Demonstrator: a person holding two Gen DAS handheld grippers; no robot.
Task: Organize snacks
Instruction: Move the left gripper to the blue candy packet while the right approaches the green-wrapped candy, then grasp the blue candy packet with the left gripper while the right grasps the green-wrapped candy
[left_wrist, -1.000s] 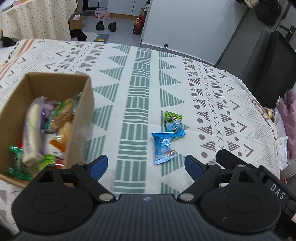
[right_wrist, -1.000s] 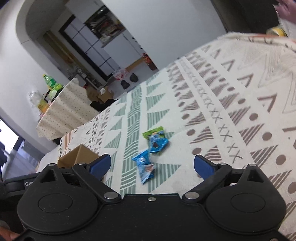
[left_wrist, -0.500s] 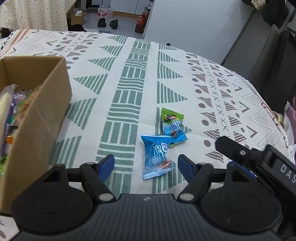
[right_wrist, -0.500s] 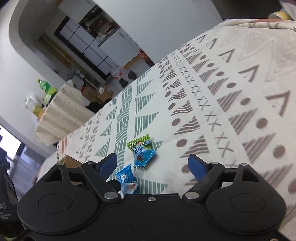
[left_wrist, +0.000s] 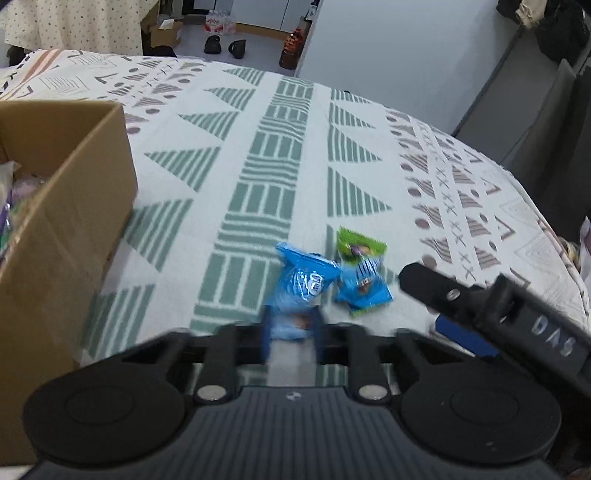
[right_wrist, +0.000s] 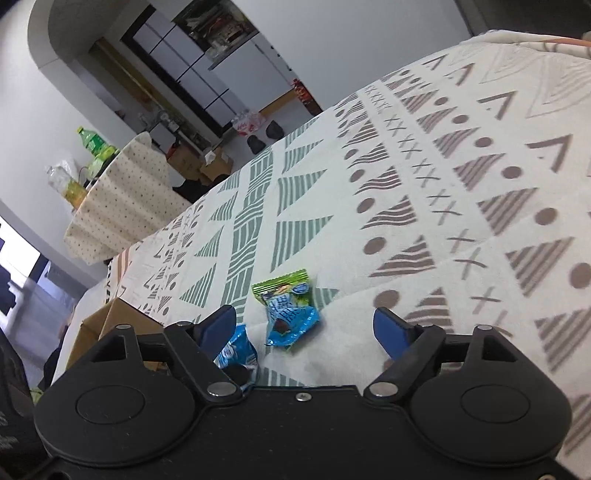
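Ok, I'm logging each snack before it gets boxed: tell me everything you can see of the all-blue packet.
The blue snack packet is a small pillow-style wrapper of glossy, crinkly film with white print and a brownish picture near its near end. It lies on the patterned tablecloth, just left of the green-and-blue packet; whether they touch is unclear. The left gripper has its blue fingers closed on its near end, which is motion-blurred.

The left wrist view looks down from close above the patterned bench (left_wrist: 280, 155), facing across it toward a far doorway, with the cardboard box (left_wrist: 66, 206) at its left. The right wrist view sits lower, tilted, facing the same way. Both share the blue snack packet (left_wrist: 303, 284) (right_wrist: 236, 350) and green-topped packet (left_wrist: 360, 273) (right_wrist: 288, 310).
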